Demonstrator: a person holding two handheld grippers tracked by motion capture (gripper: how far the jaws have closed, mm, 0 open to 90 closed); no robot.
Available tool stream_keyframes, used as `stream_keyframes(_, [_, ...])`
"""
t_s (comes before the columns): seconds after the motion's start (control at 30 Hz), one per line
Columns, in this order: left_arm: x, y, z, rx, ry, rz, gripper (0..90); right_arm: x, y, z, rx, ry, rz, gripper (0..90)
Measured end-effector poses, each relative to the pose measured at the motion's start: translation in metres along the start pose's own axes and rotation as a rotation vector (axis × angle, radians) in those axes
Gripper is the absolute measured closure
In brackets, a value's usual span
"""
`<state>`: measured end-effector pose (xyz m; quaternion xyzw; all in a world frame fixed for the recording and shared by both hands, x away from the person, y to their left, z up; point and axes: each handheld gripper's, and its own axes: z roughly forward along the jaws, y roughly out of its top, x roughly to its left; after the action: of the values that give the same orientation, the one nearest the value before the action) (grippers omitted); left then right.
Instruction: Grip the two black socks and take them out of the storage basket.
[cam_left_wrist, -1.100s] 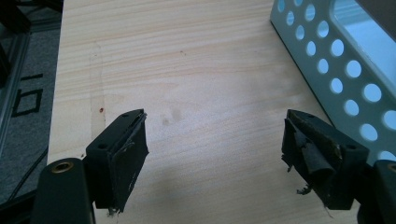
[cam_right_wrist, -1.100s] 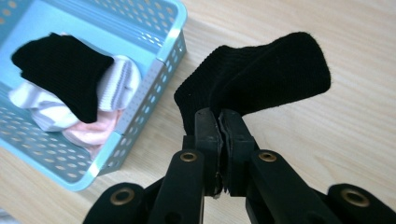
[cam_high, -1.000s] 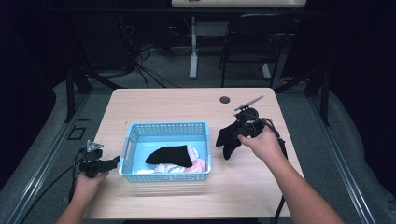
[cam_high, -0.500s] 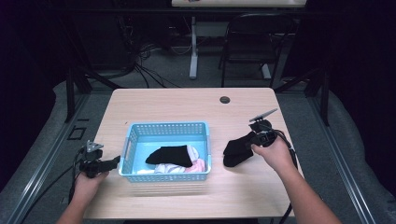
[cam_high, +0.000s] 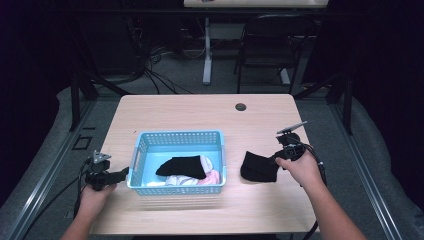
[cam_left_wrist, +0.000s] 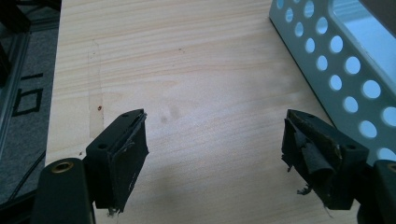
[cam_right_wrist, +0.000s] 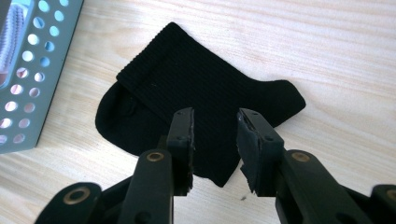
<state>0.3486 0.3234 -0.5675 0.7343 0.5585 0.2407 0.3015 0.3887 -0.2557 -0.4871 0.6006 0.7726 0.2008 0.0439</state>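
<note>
I saw a ribbed black sock (cam_right_wrist: 196, 98) lying folded on pale wood; my right gripper (cam_right_wrist: 215, 140) gaped slightly, empty, my left gripper (cam_left_wrist: 219, 149) wide, empty.

Matt ribbed black cloth sock (cam_right_wrist: 201, 93), perforated plastic basket (cam_high: 145, 150), pale wood-grain table (cam_high: 180, 107)

Room dim. Light wood tabletop (cam_high: 190, 112) with round cable hole (cam_high: 241, 107). Grey carpet floor (cam_high: 45, 150). Black chair (cam_high: 272, 45) behind; tangled cables (cam_high: 150, 70) beside white desk leg (cam_high: 207, 52).
</note>
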Motion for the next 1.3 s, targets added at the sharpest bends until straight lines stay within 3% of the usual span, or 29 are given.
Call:
stream_keyframes(0.23, [0.0,0.0,0.0,0.001,-0.003,0.0,22.3,0.009,0.005,-0.004,-0.012,-0.008,-0.033,63.8])
stream_keyframes(0.4, [0.0,0.0,0.0,-0.001,-0.002,0.0,22.3,0.03,0.014,-0.011,-0.027,-0.004,-0.109,60.2])
stream_keyframes(0.6, [0.001,0.0,-0.001,-0.006,-0.005,0.0,22.3,0.062,0.026,-0.022,-0.065,0.028,-0.202,57.4])
stream_keyframes(0.63, [0.001,0.0,-0.001,-0.006,-0.005,0.0,22.3,0.062,0.026,-0.022,-0.065,0.028,-0.202,57.4])
stream_keyframes(0.67, [0.001,0.001,-0.001,-0.005,-0.005,-0.001,22.3,0.074,0.031,-0.024,-0.062,0.041,-0.233,57.7])
stream_keyframes(0.7, [0.001,0.001,-0.001,-0.005,-0.005,-0.001,22.3,0.074,0.031,-0.024,-0.062,0.041,-0.233,57.7])
stream_keyframes(0.73, [0.001,0.001,-0.001,-0.008,-0.005,-0.001,22.3,0.088,0.036,-0.024,-0.065,0.055,-0.255,58.1])
stream_keyframes(0.77, [0.001,0.001,-0.001,-0.008,-0.005,-0.001,22.3,0.088,0.036,-0.024,-0.065,0.055,-0.255,58.1])
stream_keyframes(0.8, [0.001,0.001,-0.002,-0.008,-0.005,0.001,22.3,0.1,0.042,-0.022,-0.067,0.061,-0.291,58.3])
stream_keyframes(0.87, [0.001,0.001,-0.002,-0.008,-0.006,-0.001,22.3,0.113,0.047,-0.019,-0.067,0.068,-0.321,58.5])
stream_keyframes(0.9, [0.001,0.001,-0.002,-0.008,-0.006,-0.001,22.3,0.113,0.047,-0.019,-0.067,0.068,-0.321,58.5])
stream_keyframes(0.93, [0.001,0.001,-0.002,-0.008,-0.006,-0.002,22.3,0.126,0.052,-0.015,-0.068,0.083,-0.342,58.9])
stream_keyframes(0.97, [0.001,0.001,-0.002,-0.008,-0.006,-0.002,22.3,0.126,0.052,-0.015,-0.068,0.083,-0.342,58.9])
stream_keyframes(1.0, [0.001,0.001,-0.002,-0.008,-0.007,-0.002,22.3,0.138,0.056,-0.011,-0.07,0.097,-0.358,59.1])
stream_keyframes(1.13, [0.001,0.001,-0.002,-0.01,-0.006,-0.003,22.3,0.158,0.062,-0.002,-0.063,0.117,-0.382,59.2])
stream_keyframes(1.3, [0.001,0.001,-0.002,-0.012,-0.007,-0.004,22.3,0.172,0.069,0.006,-0.052,0.131,-0.392,59.2])
